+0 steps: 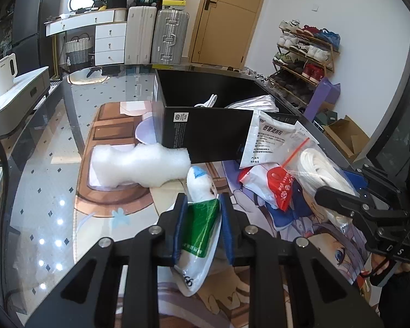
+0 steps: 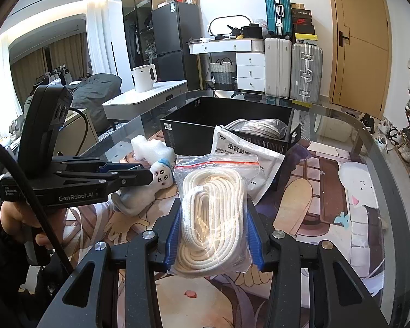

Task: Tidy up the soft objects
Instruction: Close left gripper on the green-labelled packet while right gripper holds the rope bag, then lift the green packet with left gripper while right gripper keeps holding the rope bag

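Glass-topped bench (image 2: 350, 134) with a printed cartoon mat under the pane carries everything, from the largest thing down. Toward its far side stands a black rectangular cardboard box (image 2: 194, 134), open at the top, with a coil of pale rope lying inside at its right end. A white paper pouch with black printed characters (image 1: 270, 139) leans over the box's near wall. Left of the box, touching its near corner in the left wrist view, lies a lumpy white foam block (image 1: 139, 164).

Near the middle, a clear zip bag with a red seal strip holding coiled white rope (image 2: 213, 213) is pinched between the blue pads of the right claw (image 2: 213, 235), which is pressed in on both sides of the bag. Beside it in the left wrist view lies a small red-and-white printed plastic packet (image 1: 276, 188) on the mat.

The left claw (image 1: 203, 227) is pressed together on a small white plush doll with a blue cap, wrapped in a green-and-white plastic pouch (image 1: 202, 218); the doll's head sticks out ahead of the pads, just short of the foam block. A hand grips the left claw's handle at the edge of the right wrist view.
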Available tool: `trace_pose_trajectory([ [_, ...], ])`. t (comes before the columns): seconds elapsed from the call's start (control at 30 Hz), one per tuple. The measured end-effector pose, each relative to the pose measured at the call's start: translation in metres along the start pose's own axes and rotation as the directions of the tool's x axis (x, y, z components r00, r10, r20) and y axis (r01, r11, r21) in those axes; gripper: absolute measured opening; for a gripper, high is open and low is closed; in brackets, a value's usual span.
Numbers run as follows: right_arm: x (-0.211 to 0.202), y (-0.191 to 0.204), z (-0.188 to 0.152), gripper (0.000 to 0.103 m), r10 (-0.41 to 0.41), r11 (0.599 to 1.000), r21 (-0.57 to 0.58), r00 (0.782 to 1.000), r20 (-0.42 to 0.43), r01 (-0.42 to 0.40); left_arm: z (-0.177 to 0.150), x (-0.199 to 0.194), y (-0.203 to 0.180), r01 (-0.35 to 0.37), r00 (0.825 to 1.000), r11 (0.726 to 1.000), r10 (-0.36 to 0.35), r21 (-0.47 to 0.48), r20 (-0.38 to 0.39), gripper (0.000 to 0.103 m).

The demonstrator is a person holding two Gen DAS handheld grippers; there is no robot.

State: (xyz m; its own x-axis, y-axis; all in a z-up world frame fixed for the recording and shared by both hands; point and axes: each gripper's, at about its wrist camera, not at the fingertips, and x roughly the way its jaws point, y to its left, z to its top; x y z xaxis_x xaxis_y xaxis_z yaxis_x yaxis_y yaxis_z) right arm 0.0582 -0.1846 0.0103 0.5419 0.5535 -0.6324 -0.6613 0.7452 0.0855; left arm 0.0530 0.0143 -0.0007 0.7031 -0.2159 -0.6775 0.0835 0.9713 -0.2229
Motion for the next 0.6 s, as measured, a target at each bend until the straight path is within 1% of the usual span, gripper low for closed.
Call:
trace_pose_trajectory([
  [0.2, -0.002, 0.003, 0.0, 0.043, 0.004, 1.0, -0.008, 1.0, 0.004, -0.004, -0.001, -0.007, 0.008, -0.007, 1.0, 1.0, 0.007, -0.006, 0.006, 0.022],
  [0.33, -0.002, 0.004, 0.002, 0.043, 0.004, 1.0, -0.01, 1.0, 0.009, -0.004, -0.001, -0.014, 0.009, -0.005, 1.0, 1.0, 0.005, 0.003, 0.026, 0.015],
  [0.6, -0.003, 0.007, 0.003, 0.043, 0.006, 1.0, -0.018, 1.0, 0.013, -0.006, 0.003, -0.025, 0.013, 0.001, 0.998, 1.0, -0.001, 0.001, 0.062, 0.008],
])
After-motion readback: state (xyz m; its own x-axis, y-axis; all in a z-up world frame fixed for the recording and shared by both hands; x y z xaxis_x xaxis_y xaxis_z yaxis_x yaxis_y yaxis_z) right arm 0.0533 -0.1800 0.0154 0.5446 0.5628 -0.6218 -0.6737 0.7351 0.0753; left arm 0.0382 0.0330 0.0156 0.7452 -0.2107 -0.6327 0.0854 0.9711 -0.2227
